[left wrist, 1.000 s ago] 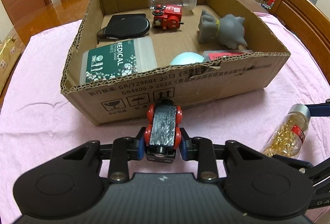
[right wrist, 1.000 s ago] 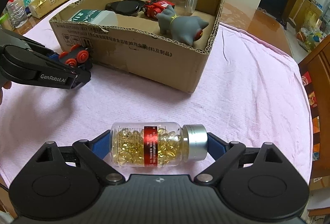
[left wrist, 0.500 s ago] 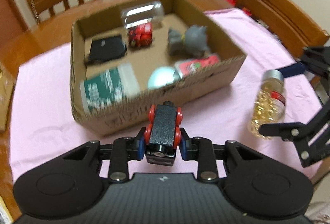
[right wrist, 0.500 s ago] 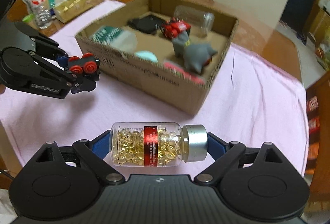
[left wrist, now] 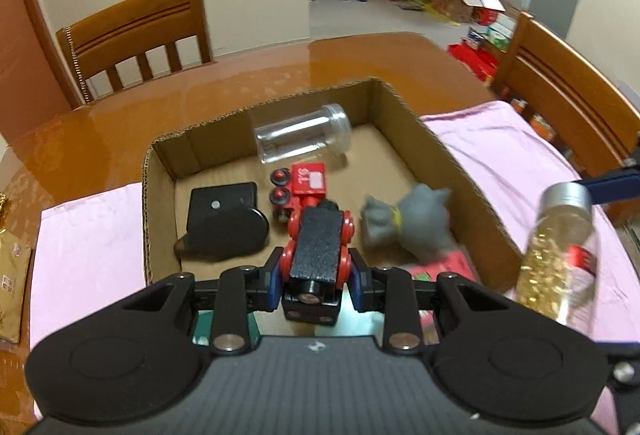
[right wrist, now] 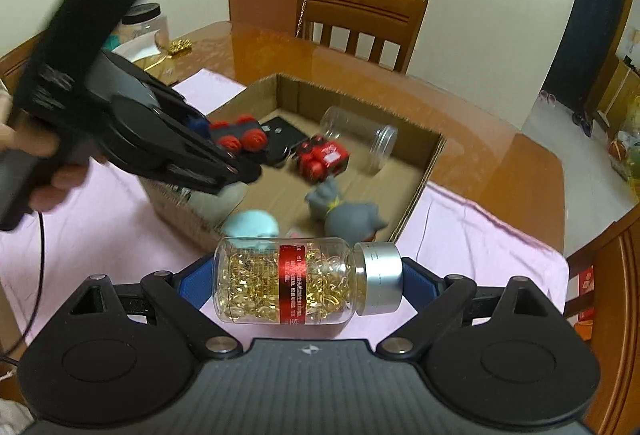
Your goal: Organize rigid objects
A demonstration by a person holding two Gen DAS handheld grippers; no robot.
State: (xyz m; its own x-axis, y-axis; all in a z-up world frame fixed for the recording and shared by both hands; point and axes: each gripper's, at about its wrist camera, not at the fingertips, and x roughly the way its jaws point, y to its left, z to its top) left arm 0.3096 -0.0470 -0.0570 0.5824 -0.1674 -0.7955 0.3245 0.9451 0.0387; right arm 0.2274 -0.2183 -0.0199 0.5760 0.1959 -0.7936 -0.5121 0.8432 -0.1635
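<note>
Now, left gripper (left wrist: 316, 275) clamping one toy car (left wrist: 319, 247), right gripper (right wrist: 304, 281) clamping one capsule bottle (right wrist: 296, 281), seemingly above one box (left wrist: 460, 171).

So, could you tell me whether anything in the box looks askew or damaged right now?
Nothing looks damaged or spilled. The clear empty jar lies on its side against the cardboard box's far wall, and the red toy train and grey cat figure lie tipped over on the box floor, loosely scattered rather than lined up.
</note>
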